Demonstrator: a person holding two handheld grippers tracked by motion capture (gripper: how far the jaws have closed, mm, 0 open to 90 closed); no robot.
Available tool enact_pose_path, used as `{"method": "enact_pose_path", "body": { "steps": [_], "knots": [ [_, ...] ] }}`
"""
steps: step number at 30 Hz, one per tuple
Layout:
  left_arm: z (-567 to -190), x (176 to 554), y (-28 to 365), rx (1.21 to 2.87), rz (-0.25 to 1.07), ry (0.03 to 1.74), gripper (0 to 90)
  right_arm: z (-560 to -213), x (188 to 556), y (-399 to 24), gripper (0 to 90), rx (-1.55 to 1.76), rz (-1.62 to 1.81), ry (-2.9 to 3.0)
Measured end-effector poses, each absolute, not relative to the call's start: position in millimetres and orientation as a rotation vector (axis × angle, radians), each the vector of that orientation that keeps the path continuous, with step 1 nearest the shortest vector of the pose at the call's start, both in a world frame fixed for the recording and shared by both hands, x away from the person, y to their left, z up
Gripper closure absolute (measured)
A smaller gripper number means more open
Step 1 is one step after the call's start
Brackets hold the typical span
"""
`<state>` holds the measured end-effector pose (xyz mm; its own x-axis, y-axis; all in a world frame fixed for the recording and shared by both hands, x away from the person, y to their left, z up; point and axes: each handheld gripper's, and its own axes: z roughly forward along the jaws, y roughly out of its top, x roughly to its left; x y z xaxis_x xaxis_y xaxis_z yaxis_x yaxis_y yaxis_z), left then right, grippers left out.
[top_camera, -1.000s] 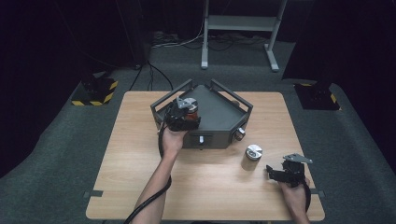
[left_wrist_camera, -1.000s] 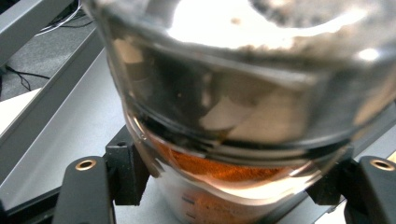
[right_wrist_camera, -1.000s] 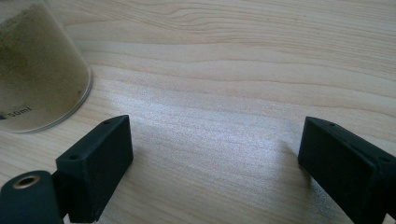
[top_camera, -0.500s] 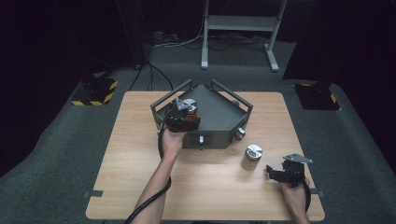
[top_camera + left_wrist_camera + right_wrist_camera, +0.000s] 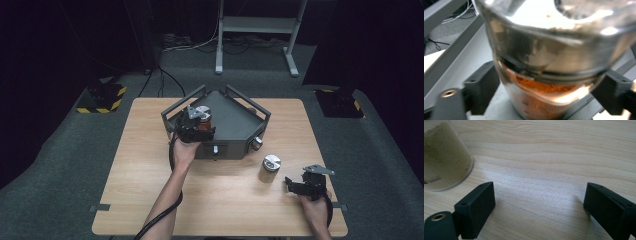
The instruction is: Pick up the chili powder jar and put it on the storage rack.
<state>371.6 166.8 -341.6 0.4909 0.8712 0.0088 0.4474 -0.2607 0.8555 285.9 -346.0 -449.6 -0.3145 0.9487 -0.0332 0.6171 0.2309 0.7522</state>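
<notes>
- Jar (image 5: 549, 65) of orange powder stands upright on the grey tray (image 5: 235, 117), at its left end, so the placing looks done.
- The left gripper (image 5: 196, 125) has just been opening its jaws; the jar is between them, and the pads appear to stand off the glass, released.
- The second jar (image 5: 270, 167), with pale powder, waits on the table (image 5: 150, 200) just right of the tray; moving it looks like the work left.
- The right gripper (image 5: 300, 186) rests near that jar with jaws spread, holding nothing.
- Against the earlier high view, nothing has shifted visibly: both hands and both jars sit in the same spots.
</notes>
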Motion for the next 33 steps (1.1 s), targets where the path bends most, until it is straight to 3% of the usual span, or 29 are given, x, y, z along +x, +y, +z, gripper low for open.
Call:
{"method": "enact_pose_path", "body": {
  "steps": [8, 33],
  "knots": [
    [-343.4, 359.4, 176.1, 1.88, 0.634, 1.082, 5.0, -449.6, 285.9, -346.0, 10.3, 1.433, 0.886, 2.016],
    [-364.6, 302.6, 207.3, 1.887, 0.653, 1.029, 4.2, -449.6, 285.9, -346.0, 10.3, 1.433, 0.886, 2.016]
  ]
}}
